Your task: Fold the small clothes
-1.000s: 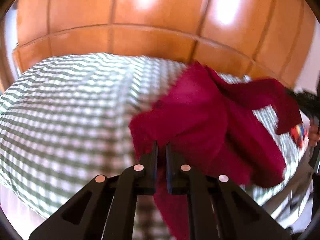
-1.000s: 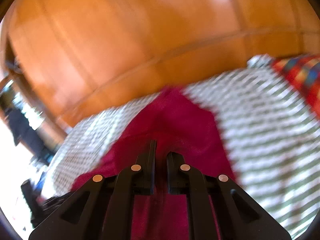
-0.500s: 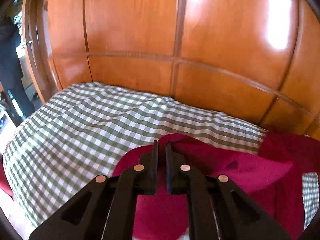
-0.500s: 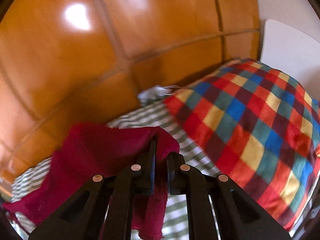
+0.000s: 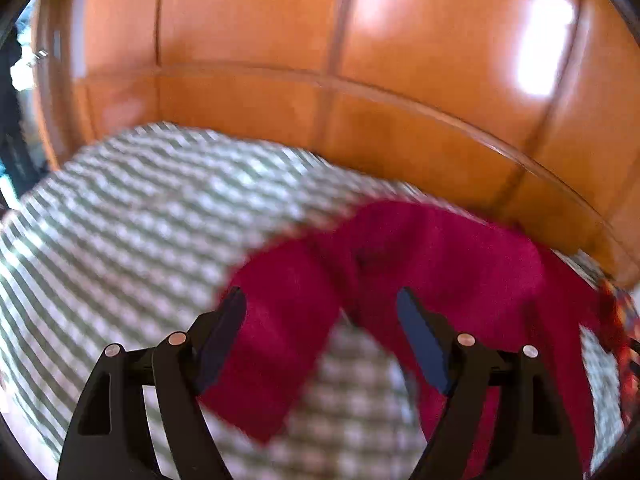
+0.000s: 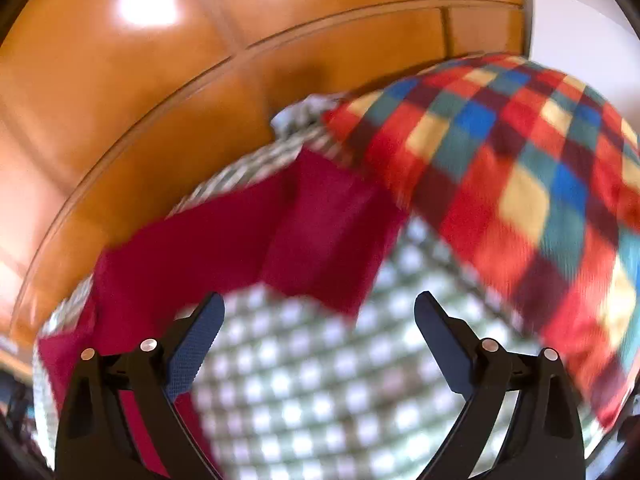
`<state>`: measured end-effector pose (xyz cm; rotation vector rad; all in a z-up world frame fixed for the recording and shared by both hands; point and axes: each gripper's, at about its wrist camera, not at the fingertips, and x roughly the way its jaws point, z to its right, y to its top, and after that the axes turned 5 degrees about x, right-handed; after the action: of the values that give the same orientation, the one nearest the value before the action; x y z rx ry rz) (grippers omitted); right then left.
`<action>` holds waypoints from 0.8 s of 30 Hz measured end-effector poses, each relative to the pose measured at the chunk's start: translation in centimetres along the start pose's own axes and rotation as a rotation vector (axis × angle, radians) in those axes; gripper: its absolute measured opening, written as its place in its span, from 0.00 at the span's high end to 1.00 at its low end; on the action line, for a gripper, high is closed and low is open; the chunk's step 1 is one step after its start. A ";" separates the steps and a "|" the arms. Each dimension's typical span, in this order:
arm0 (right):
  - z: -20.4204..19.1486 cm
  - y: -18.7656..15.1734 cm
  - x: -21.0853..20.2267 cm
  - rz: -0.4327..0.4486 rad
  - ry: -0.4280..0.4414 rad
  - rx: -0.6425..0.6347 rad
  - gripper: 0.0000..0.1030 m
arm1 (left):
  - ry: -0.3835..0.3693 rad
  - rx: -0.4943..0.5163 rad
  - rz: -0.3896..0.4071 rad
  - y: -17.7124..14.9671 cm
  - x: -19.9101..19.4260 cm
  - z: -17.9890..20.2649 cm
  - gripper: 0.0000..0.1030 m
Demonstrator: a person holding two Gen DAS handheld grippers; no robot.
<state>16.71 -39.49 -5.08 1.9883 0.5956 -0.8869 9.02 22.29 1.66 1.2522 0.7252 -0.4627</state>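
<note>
red garment [image 5: 420, 256] lies on the checked bedsheet [image 5: 132, 216], left tongs [image 5: 322, 312] and right tongs [image 6: 319, 314] both spread apart.

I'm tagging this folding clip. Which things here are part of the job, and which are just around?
Job:
red garment, lying on the bed
left gripper, open
right gripper, open

Just around:
green checked bedsheet
multicoloured checked pillow
wooden headboard
</note>
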 end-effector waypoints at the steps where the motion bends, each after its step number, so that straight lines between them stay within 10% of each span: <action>1: 0.0 -1.2 -0.2 -0.021 0.014 -0.016 0.08 | -0.038 -0.003 -0.011 -1.6 -0.4 0.2 0.25; 8: -2.7 -13.9 -0.4 -0.327 0.154 -0.243 0.19 | -0.303 -0.036 -0.184 -12.8 -2.0 3.9 0.29; 11: -4.6 -16.9 -0.8 -0.317 0.145 -0.348 0.20 | -0.370 -0.065 -0.202 -15.0 -2.7 5.4 0.29; 13: -5.4 -17.4 -1.1 -0.321 0.161 -0.367 0.42 | -0.360 -0.048 -0.194 -15.6 -2.9 6.4 0.29; 16: -6.3 -17.8 -1.5 -0.336 0.180 -0.406 0.72 | -0.424 -0.044 -0.206 -15.8 -2.7 7.6 0.61; 20: -7.6 -19.2 -1.8 -0.344 0.176 -0.467 0.73 | -0.428 -0.015 -0.204 -16.2 -2.5 9.2 0.63; 24: -7.8 -19.3 -1.5 -0.341 0.165 -0.488 0.84 | -0.453 0.032 -0.218 -16.3 -2.1 10.8 0.92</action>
<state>5.43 -22.92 -10.78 1.5455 1.1527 -0.6907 -0.87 7.37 -6.51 1.0479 0.4681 -0.9066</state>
